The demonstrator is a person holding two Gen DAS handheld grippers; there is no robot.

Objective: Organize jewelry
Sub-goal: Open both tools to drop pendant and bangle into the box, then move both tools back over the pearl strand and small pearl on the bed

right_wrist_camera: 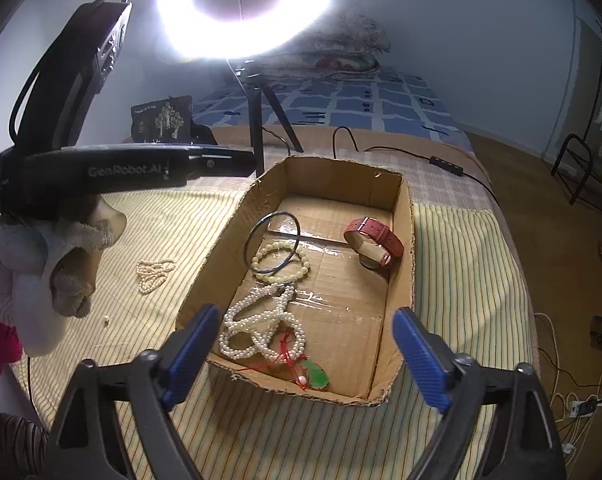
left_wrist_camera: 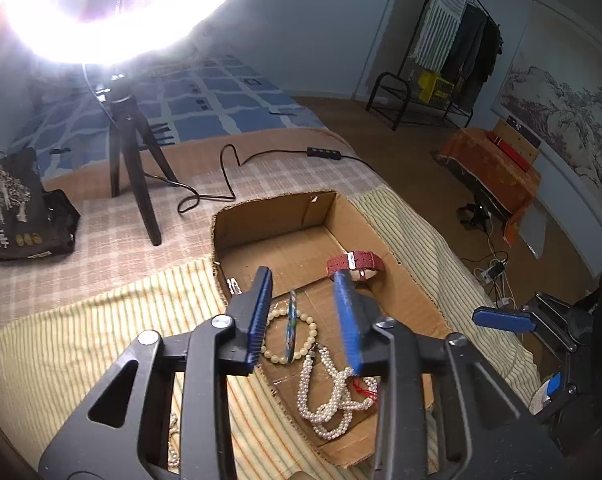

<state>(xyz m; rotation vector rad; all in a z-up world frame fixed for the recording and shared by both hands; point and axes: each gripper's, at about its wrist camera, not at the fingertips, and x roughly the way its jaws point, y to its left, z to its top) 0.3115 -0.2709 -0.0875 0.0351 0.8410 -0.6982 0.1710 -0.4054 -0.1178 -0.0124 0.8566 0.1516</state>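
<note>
A striped cloth (right_wrist_camera: 453, 280) is spread beneath the cardboard box (right_wrist_camera: 405, 280), in which a pearl necklace (right_wrist_camera: 257, 328), red watch (right_wrist_camera: 375, 240), bangle (right_wrist_camera: 273, 248) and bead bracelet (right_wrist_camera: 281, 276) are held. Another pearl strand (right_wrist_camera: 154, 274) is left outside. Both left gripper (left_wrist_camera: 303, 312) and right gripper (right_wrist_camera: 313, 350) are held open, empty, above the box.

Our left gripper (left_wrist_camera: 301, 280) has black plastic arms with triangular cutouts, silver pivot screws and ribbed blue finger pads (left_wrist_camera: 261, 312). Our right gripper (right_wrist_camera: 309, 356) matches it. Its camera catches the other unit's black body printed "GenRobot.AI", a black cable loop, and our left hand (right_wrist_camera: 61, 276) in a fuzzy whitish sleeve.
</note>
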